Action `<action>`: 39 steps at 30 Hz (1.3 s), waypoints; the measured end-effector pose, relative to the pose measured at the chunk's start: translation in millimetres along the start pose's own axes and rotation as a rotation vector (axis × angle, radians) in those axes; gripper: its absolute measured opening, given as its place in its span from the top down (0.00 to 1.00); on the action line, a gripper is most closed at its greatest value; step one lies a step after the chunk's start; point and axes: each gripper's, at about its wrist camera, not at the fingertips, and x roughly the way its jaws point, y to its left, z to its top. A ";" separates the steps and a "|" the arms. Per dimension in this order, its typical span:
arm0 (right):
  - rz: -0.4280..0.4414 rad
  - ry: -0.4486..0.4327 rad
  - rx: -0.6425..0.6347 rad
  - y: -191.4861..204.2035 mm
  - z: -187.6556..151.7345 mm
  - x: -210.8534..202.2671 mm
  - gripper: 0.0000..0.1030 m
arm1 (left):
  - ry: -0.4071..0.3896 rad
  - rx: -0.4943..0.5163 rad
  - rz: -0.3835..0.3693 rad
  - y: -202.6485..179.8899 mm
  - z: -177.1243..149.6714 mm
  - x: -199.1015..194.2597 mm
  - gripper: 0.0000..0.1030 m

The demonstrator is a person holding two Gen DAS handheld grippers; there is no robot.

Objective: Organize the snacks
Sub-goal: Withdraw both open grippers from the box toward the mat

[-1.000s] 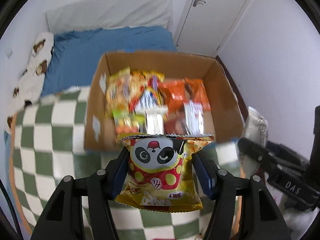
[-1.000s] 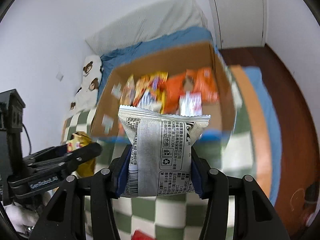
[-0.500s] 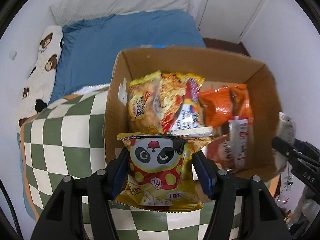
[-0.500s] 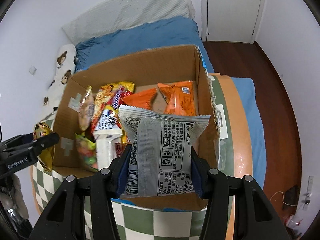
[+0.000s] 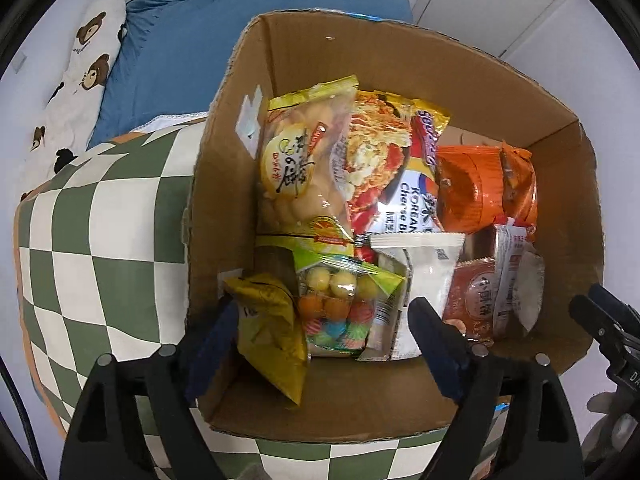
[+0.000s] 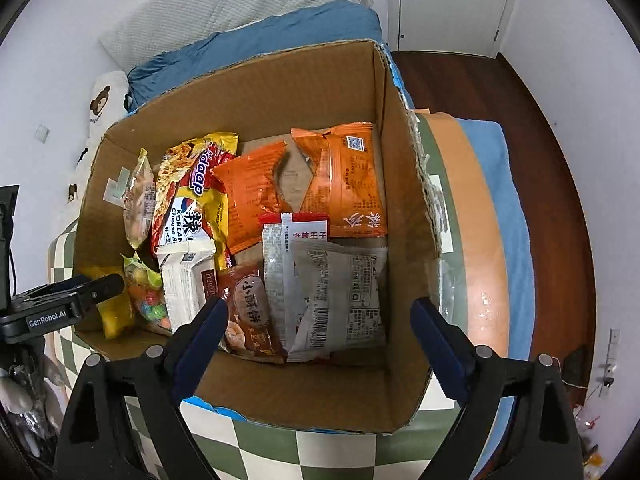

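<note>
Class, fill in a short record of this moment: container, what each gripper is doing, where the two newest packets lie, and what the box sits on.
container: open brown cardboard box, holding many snack packets
left gripper: open, nothing between its fingers
right gripper: open, holding nothing
yellow foil snack bag: inside the box, at its near left corner
grey printed foil packet: lying flat in the box, near right side
support: green-and-white checkered cloth

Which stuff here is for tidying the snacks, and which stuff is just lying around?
For the job:
cardboard box
yellow snack bag
grey snack bag
other snack packets
left gripper, open
right gripper, open

Just lying about:
checkered blanket
blue bedsheet
bear-print pillow
</note>
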 end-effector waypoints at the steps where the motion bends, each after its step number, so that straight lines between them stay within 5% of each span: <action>1: 0.000 0.001 0.000 0.2 -0.4 0.3 0.08 | -0.003 0.003 -0.004 -0.8 -0.9 -1.2 0.14; 19: -0.014 -0.151 -0.072 22.0 -33.4 -50.4 0.08 | -0.335 0.049 0.063 -35.4 -57.5 -74.8 0.14; 31: 0.016 -0.284 -0.086 28.2 -76.9 -107.1 0.08 | -0.489 0.068 0.044 -53.1 -111.5 -133.4 0.14; 39: 0.068 -0.340 -0.075 26.0 -114.1 -147.2 0.08 | -0.520 0.072 0.030 -55.5 -157.5 -147.7 0.14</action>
